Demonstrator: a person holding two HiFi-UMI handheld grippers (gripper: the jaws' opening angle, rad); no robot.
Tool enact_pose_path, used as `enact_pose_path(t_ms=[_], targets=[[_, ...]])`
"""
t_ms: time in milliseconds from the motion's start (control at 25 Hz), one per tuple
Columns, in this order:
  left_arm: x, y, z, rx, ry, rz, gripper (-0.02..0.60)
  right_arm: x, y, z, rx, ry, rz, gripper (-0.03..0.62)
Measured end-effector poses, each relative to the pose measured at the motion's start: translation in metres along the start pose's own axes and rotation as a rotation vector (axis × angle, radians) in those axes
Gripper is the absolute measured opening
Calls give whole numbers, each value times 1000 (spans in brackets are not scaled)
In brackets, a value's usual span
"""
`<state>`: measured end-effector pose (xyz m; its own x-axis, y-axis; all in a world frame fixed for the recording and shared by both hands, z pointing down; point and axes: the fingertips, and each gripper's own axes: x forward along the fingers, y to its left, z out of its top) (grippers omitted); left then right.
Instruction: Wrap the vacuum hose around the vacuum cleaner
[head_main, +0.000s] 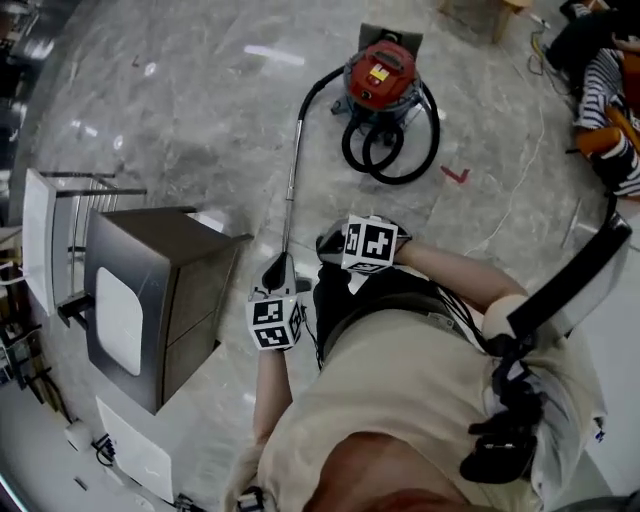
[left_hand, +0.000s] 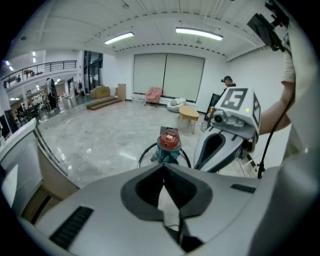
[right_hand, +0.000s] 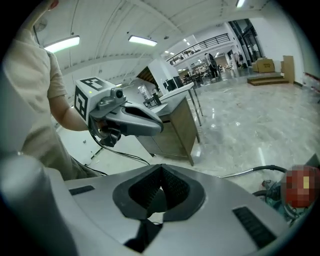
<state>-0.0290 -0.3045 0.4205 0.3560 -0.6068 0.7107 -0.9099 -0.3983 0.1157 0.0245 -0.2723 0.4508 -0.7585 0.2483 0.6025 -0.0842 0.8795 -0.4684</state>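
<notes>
The vacuum cleaner (head_main: 380, 75), red-topped, stands on the marble floor far ahead. Its black hose (head_main: 395, 165) lies in loops at its foot. A metal wand (head_main: 292, 170) runs from the hose toward me, and its near end is hidden behind my left gripper (head_main: 278, 272). My right gripper (head_main: 332, 242) is beside it. Both are held high above the floor, shut, with nothing between the jaws. In the left gripper view the vacuum cleaner (left_hand: 168, 141) sits beyond the shut gripper (left_hand: 164, 169), with the right gripper (left_hand: 220, 145) alongside. The right gripper view shows its shut gripper (right_hand: 160, 173), the wand (right_hand: 250, 172) and the left gripper (right_hand: 127, 119).
A grey cabinet (head_main: 150, 290) stands close at my left, with a white panel and rail (head_main: 40, 240) beyond it. A red mark (head_main: 455, 175) is on the floor right of the hose. Thin cables (head_main: 520, 180) cross the floor at right. A small wooden table (left_hand: 189, 114) stands behind the vacuum cleaner.
</notes>
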Motion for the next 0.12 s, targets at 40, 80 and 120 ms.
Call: enact_pose_path(t_ms=[40,80,120], targets=[[-7,-9,6,-8,-16,24,6,-4,10,-5,0,7,20,3],[-14,-20,10,-14,-29,48,6,-7,22,-10,1,14,40,3],[-22,-30,14,-19,-41,72,6,-11,34,-16,3,22,61,3]])
